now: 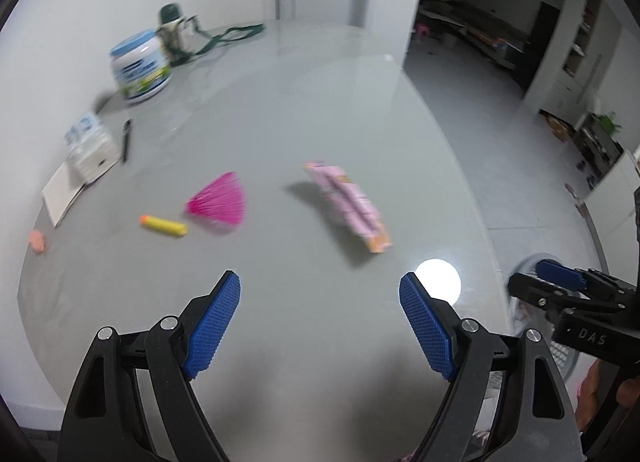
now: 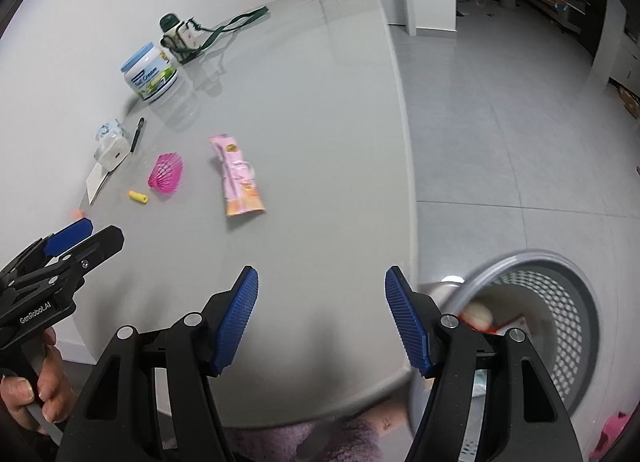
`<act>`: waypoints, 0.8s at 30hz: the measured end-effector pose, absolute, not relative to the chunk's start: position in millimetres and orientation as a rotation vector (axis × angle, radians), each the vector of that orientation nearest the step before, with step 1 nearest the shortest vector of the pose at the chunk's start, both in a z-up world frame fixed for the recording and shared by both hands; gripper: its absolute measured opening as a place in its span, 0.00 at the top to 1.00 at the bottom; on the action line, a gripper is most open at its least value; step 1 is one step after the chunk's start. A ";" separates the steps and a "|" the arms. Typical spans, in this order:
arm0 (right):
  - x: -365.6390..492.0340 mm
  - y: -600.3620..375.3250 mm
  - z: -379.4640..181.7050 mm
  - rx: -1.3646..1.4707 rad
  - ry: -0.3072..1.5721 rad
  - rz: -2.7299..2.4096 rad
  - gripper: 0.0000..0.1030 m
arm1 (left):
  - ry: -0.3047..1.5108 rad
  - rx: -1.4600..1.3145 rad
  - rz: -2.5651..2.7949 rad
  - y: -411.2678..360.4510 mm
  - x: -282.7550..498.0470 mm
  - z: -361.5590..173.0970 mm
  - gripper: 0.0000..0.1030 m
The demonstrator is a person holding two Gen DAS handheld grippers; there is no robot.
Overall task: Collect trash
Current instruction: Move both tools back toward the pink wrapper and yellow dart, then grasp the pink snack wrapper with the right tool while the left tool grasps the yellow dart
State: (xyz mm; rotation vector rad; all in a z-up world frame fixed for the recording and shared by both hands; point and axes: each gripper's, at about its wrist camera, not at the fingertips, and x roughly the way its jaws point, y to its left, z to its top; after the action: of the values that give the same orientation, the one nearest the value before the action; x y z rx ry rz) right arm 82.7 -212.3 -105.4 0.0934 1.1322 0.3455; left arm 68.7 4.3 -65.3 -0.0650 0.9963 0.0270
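Both of my grippers hang over the near end of a grey table, each with its blue pads spread apart and nothing between them. The left gripper points down at the tabletop; the right gripper sits over the table's near right corner, just beside a grey perforated wastebasket standing on the tiled floor against that corner. Inside the basket I can make out some pale and red scraps, though my right finger hides most of them.

The trash still on the table lies ahead of the open jaws. A pink wrapper with an orange end sits near the middle, well apart from both grippers. To its left lies a magenta mesh cup on its side, and just beside that a small yellow tube with an orange tip. At the table's left edge I see a small orange-pink scrap, too blurred in the left wrist view to identify.

Farther back along the wall stand a round tub with a light blue lid, a green-capped bottle with a dark green strap trailing from it, a pack of tissues, a black pen and a white card.

In the right wrist view a hand grips the left tool's handle.
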 end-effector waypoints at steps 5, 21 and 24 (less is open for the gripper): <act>99.0 -175.0 -116.8 0.076 1.148 0.353 0.38 | 1.020 -0.092 0.077 52.5 76.0 -83.1 0.22; 161.8 -85.3 -154.6 0.020 1.170 0.351 0.38 | 1.064 -0.101 0.071 121.1 113.9 -116.6 0.22; 171.8 -74.5 -164.6 -0.010 1.180 0.331 0.38 | 1.068 -0.101 0.062 129.8 121.9 -120.7 0.22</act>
State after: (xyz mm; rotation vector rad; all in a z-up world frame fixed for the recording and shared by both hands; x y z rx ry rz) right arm 171.8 -74.5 -164.6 -0.0096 1.1800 0.3312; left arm 121.9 129.8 -120.7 -0.1009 1.0681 0.0622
